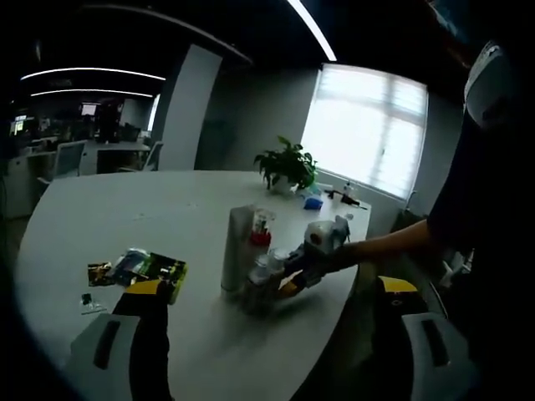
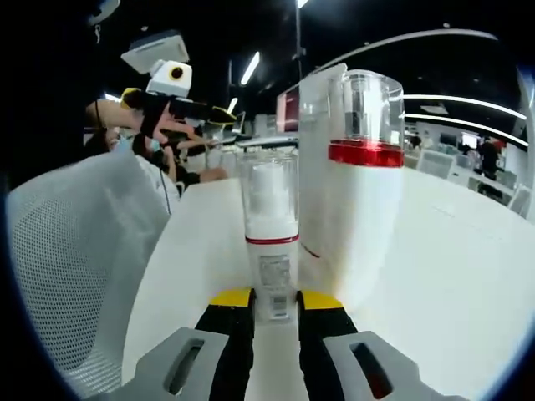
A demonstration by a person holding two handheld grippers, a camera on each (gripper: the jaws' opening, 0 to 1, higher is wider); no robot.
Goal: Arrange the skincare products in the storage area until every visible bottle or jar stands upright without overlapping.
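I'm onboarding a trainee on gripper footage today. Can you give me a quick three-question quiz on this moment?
1. True or false: the right gripper is closed on the small clear-capped bottle.
2. Which stands just beside that bottle? A) a tall white bottle with a red band B) a metal can C) a glass cup
3. Fill in: behind the bottles, near the window, stands a potted ____.

Key:
1. True; its jaws clamp the bottle's base.
2. A, the tall white bottle.
3. plant, on the white table.
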